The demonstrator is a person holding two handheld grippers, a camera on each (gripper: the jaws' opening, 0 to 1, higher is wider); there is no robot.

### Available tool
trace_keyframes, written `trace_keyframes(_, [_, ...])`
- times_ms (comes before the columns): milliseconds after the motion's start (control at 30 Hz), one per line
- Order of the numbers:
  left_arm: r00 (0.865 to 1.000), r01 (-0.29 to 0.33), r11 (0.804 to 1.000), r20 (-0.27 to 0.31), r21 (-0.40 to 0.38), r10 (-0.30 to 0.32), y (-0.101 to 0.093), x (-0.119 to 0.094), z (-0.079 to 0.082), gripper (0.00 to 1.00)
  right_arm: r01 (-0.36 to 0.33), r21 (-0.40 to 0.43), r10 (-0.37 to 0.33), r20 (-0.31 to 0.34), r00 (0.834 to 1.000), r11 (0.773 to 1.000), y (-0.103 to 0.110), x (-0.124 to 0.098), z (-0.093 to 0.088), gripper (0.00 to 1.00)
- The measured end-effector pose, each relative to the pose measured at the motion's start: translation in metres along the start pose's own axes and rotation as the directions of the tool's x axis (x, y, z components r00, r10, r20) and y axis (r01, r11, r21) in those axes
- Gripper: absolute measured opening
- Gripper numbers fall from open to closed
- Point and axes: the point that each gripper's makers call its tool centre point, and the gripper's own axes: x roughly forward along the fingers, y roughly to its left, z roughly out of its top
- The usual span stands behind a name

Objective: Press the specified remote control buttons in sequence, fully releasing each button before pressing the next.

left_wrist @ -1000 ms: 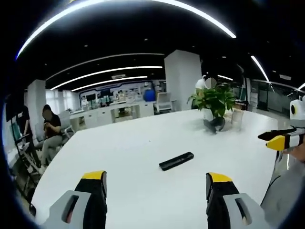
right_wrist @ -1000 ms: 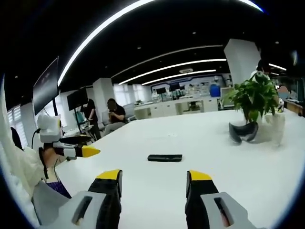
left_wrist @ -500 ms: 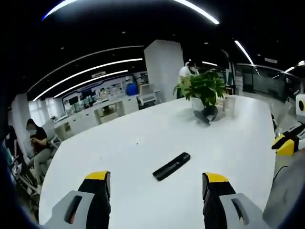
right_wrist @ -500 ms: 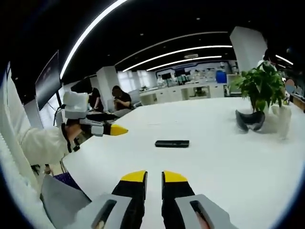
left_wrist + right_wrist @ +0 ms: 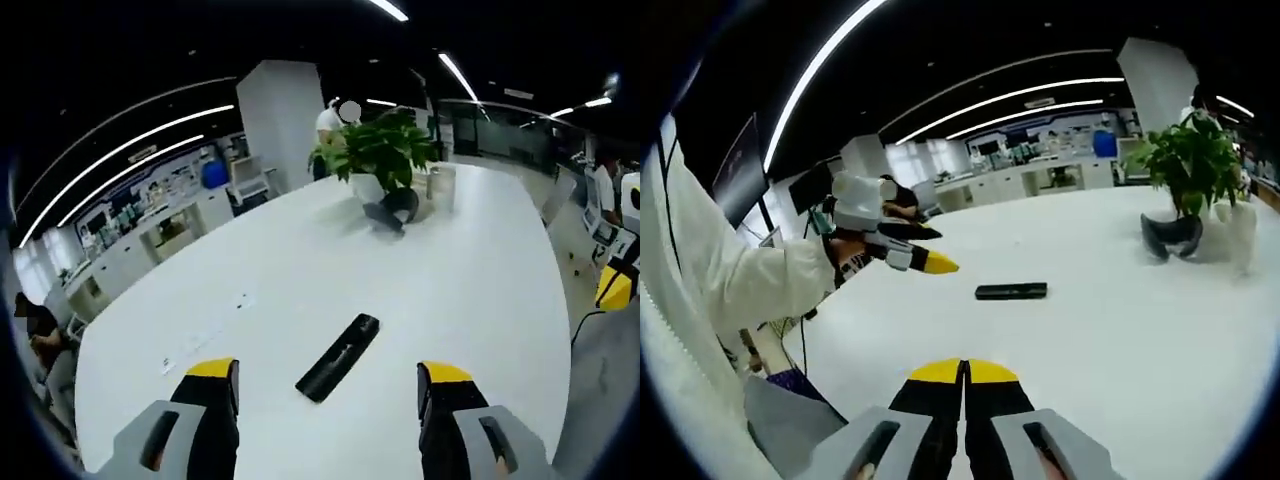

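Observation:
A slim black remote control (image 5: 338, 357) lies flat on the white table (image 5: 470, 270). My left gripper (image 5: 327, 371) hovers just short of it, jaws wide open, and the remote's near end appears between the yellow tips. In the right gripper view the remote (image 5: 1011, 291) lies farther out, mid-table. My right gripper (image 5: 962, 371) is low over the table's near part, shut with its yellow tips touching and nothing between them. A hand in a white sleeve holds the left gripper (image 5: 932, 263) to the left of the remote. The right gripper's yellow tip (image 5: 612, 287) shows at the right edge.
A potted green plant (image 5: 375, 150) stands at the table's far side, a dark curved object (image 5: 1170, 235) at its base. Small papers (image 5: 200, 335) lie on the table to the left. People sit at desks beyond the table edge (image 5: 895, 200).
My right gripper's jaws have closed from wide open to fully shut. The left gripper has come forward toward the remote, staying open.

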Motion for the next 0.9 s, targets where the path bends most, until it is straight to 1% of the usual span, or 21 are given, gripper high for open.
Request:
trace_keyframes(100, [0.999,0.035,0.999,-0.027,0.027,-0.035,0.0,0.011,-0.001,0.7,-0.031,0.01,0.031,-0.03,0.999,0.999,0.009,0.007,-0.002,0.0])
trace_keyframes(133, [0.998,0.054,0.998,-0.046,0.037,-0.052,0.002,0.018,-0.003,0.69,-0.034,0.009,0.034,-0.033,0.999,0.999,0.01,0.007,-0.002,0.0])
trace_keyframes(200, [0.994,0.087,0.995,-0.074,0.053,-0.083,0.002,0.024,-0.007,0.69,-0.046,0.002,0.047,-0.041,0.998,0.999,0.016,0.01,-0.001,0.0])
trace_keyframes(233, [0.99,0.115,0.992,-0.087,0.06,-0.109,0.001,0.028,-0.01,0.69,-0.052,-0.005,0.052,-0.044,0.998,0.999,0.019,0.011,-0.001,0.0])
trace_keyframes(267, [0.98,0.159,0.986,-0.126,0.044,-0.153,-0.001,0.031,-0.016,0.68,-0.055,-0.013,0.054,-0.048,0.997,0.998,0.02,0.012,-0.001,0.0])
trace_keyframes(300, [0.976,0.169,0.985,-0.145,0.038,-0.162,-0.001,0.033,-0.019,0.68,-0.055,-0.023,0.054,-0.053,0.997,0.998,0.021,0.013,-0.001,0.0])
trace_keyframes(333, [0.972,0.183,0.982,-0.157,0.053,-0.173,0.0,0.037,-0.021,0.68,-0.055,-0.035,0.053,-0.061,0.997,0.998,0.021,0.014,-0.002,0.0])
trace_keyframes(367, [0.97,0.191,0.979,-0.169,0.068,-0.177,0.0,0.039,-0.023,0.67,-0.057,-0.035,0.055,-0.061,0.997,0.998,0.021,0.014,-0.002,0.0])
trace_keyframes(400, [0.963,0.198,0.976,-0.204,0.09,-0.177,0.003,0.042,-0.029,0.66,-0.065,-0.027,0.063,-0.062,0.996,0.998,0.021,0.015,-0.002,0.0])
trace_keyframes(433, [0.961,0.203,0.975,-0.211,0.095,-0.179,0.003,0.043,-0.03,0.64,-0.069,-0.021,0.067,-0.064,0.996,0.997,0.022,0.015,-0.002,0.0])
trace_keyframes(467, [0.954,0.221,0.97,-0.231,0.102,-0.193,0.003,0.048,-0.034,0.63,-0.07,-0.017,0.069,-0.065,0.996,0.997,0.022,0.015,-0.002,0.0])
trace_keyframes(500, [0.941,0.249,0.963,-0.262,0.102,-0.215,0.001,0.052,-0.039,0.62,-0.072,-0.017,0.07,-0.067,0.995,0.997,0.022,0.015,-0.002,0.0])
trace_keyframes(600, [0.923,0.289,0.948,-0.299,0.13,-0.241,0.0,0.063,-0.046,0.61,-0.069,-0.019,0.068,-0.072,0.995,0.997,0.021,0.015,-0.002,0.0])
trace_keyframes(633, [0.914,0.309,0.939,-0.321,0.152,-0.249,0.0,0.067,-0.05,0.6,-0.068,-0.018,0.067,-0.073,0.995,0.998,0.02,0.015,-0.003,0.0])
trace_keyframes(667, [0.912,0.316,0.935,-0.322,0.162,-0.253,0.0,0.071,-0.05,0.59,-0.066,-0.016,0.065,-0.076,0.995,0.998,0.019,0.016,-0.003,0.0])
trace_keyframes(700, [0.908,0.324,0.933,-0.329,0.159,-0.259,0.001,0.074,-0.052,0.56,-0.065,-0.012,0.064,-0.079,0.995,0.998,0.017,0.016,-0.004,0.0])
trace_keyframes(733, [0.9,0.337,0.93,-0.34,0.146,-0.273,0.001,0.08,-0.055,0.53,-0.067,-0.007,0.066,-0.079,0.995,0.998,0.017,0.017,-0.005,0.0])
trace_keyframes(767, [0.892,0.348,0.93,-0.345,0.114,-0.291,0.001,0.085,-0.058,0.51,-0.073,0.003,0.073,-0.079,0.994,0.997,0.017,0.017,-0.004,0.0])
trace_keyframes(800, [0.869,0.376,0.923,-0.374,0.077,-0.323,-0.001,0.088,-0.064,0.52,-0.078,0.008,0.078,-0.08,0.994,0.997,0.018,0.017,-0.004,0.0])
trace_keyframes(867, [0.87,0.377,0.922,-0.377,0.089,-0.319,0.004,0.094,-0.064,0.53,-0.078,0.001,0.078,-0.086,0.993,0.997,0.018,0.017,-0.004,0.0])
trace_keyframes(900, [0.867,0.384,0.919,-0.377,0.093,-0.324,0.004,0.095,-0.064,0.52,-0.075,-0.012,0.074,-0.088,0.993,0.997,0.018,0.017,-0.004,0.0])
